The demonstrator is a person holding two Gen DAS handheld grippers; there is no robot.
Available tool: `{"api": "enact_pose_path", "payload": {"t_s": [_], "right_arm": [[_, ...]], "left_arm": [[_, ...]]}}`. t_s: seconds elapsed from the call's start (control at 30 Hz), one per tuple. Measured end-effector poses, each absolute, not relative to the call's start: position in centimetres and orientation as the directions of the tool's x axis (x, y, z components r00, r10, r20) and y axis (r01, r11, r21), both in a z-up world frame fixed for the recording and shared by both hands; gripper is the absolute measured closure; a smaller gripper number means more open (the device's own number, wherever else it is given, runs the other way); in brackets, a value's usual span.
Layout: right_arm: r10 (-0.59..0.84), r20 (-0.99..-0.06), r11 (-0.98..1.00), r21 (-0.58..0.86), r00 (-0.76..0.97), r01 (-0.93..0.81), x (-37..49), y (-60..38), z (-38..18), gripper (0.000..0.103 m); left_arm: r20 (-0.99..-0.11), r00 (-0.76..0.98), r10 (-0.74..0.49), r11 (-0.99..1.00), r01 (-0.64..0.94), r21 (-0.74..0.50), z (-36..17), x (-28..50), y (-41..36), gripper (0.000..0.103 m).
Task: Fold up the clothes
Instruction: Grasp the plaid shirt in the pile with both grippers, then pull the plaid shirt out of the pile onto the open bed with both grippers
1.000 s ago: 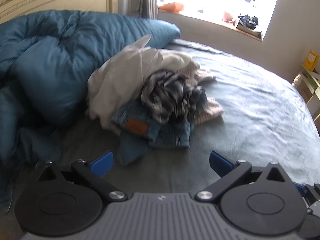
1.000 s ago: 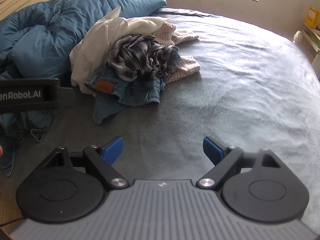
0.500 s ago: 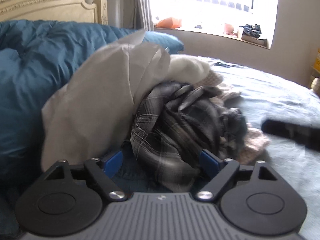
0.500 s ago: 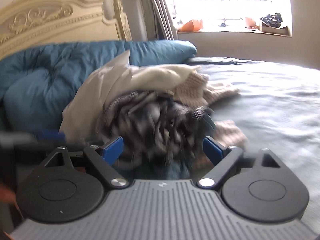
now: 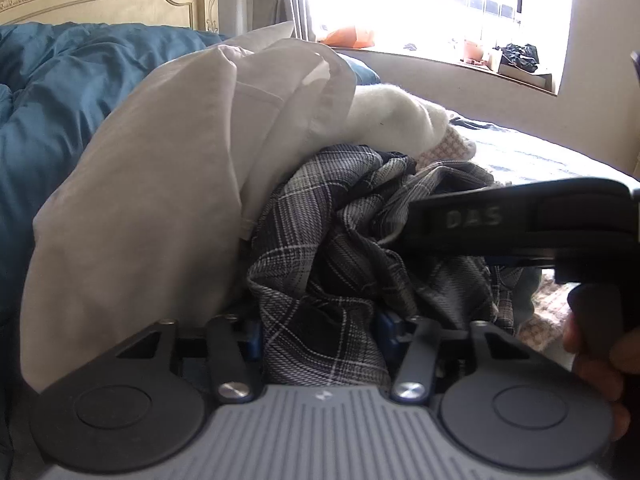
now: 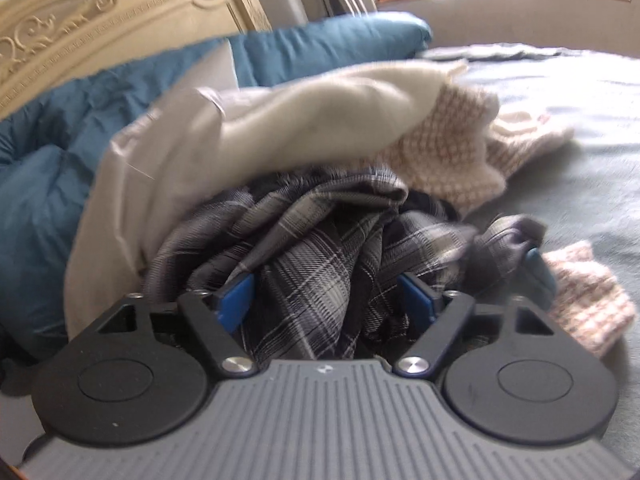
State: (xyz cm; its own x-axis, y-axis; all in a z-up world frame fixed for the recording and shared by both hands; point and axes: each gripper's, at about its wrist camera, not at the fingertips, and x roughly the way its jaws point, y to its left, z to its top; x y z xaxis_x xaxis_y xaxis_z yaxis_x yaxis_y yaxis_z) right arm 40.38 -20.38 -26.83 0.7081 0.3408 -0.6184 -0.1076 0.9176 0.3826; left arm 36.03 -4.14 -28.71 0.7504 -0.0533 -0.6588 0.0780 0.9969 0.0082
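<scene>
The clothes lay in a crumpled heap on the grey bed sheet (image 6: 580, 200), with the blue duvet (image 5: 60, 140) behind it at about nine o'clock in both views. Topmost in front was the plaid shirt (image 5: 320, 264), bunched and creased, with a white shirt (image 5: 140, 200) draped over the heap at ten o'clock, a cream sweater (image 6: 320, 120) at twelve and a pink knit (image 6: 452, 152) at two. The left gripper (image 5: 318, 330) had its blue pads pressed into a fold of the plaid shirt, drawn in close on the cloth and apparently clamped on it. The right gripper (image 6: 328, 300) was also sunk into the plaid fabric, but its pads stood somewhat wider with cloth bulging between them; whether they had bitten could not be told. The step in hand looked like seizing one garment out of the pile. The next move probably called for a firm pinch from both claws, then lifting the plaid shirt free without dragging its neighbours, and spreading it flat on the open sheet at three o'clock.
</scene>
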Motion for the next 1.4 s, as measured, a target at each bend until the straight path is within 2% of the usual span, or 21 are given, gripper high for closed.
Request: {"api": "enact_pose_path", "payload": {"t_s": [0.03,0.07,0.13,0.27,0.4,0.7,0.9,1.07,1.27,1.4], "right_arm": [[0.348,-0.625,0.917,0.384,0.699,-0.113,40.7,-20.2,-27.1,0.042],[0.356,-0.629,0.915,0.384,0.691,-0.121,40.8,-20.0,-27.2,0.055],[0.375,-0.625,0.909,0.391,0.684,-0.141,40.6,-19.7,-27.3,0.076],[0.38,-0.575,0.902,0.406,0.725,-0.15,38.4,-20.5,-26.6,0.092],[0.434,-0.509,0.85,0.505,0.743,-0.15,36.1,-22.9,-26.6,0.095],[0.581,-0.339,0.674,0.71,0.74,-0.204,27.8,-27.0,-24.5,0.095],[0.615,-0.267,0.59,0.781,0.742,-0.207,19.2,-29.7,-22.4,0.095],[0.586,-0.304,0.58,0.805,0.751,-0.127,9.5,-31.1,-21.6,0.095],[0.534,-0.402,0.558,0.829,0.744,0.048,-5.1,-31.8,-23.4,0.095],[0.462,-0.497,0.623,0.771,0.734,0.13,-8.2,-32.4,-23.2,0.095]], "left_arm": [[-0.654,0.754,-0.056,0.997,0.082,0.01,-28.6,35.7,-4.3,0.068],[-0.65,0.758,-0.058,0.996,0.086,0.011,-28.6,35.4,-4.4,0.073],[-0.64,0.766,-0.063,0.995,0.095,0.015,-28.4,34.7,-4.7,0.079],[-0.598,0.791,-0.126,0.987,0.158,0.001,-27.5,32.6,-5.3,0.084],[-0.549,0.804,-0.227,0.967,0.253,-0.029,-26.4,29.7,-5.9,0.085],[-0.486,0.757,-0.436,0.887,0.453,-0.09,-23.2,20.5,-7.7,0.085],[-0.486,0.672,-0.559,0.816,0.549,-0.179,-21.7,12.0,-8.7,0.085],[-0.561,0.535,-0.631,0.759,0.575,-0.305,-22.9,3.6,-9.4,0.085],[-0.72,0.361,-0.593,0.747,0.582,-0.323,-27.7,-3.5,-8.4,0.083],[-0.803,0.233,-0.548,0.739,0.584,-0.336,-30.9,-8.2,-7.7,0.075]]}}
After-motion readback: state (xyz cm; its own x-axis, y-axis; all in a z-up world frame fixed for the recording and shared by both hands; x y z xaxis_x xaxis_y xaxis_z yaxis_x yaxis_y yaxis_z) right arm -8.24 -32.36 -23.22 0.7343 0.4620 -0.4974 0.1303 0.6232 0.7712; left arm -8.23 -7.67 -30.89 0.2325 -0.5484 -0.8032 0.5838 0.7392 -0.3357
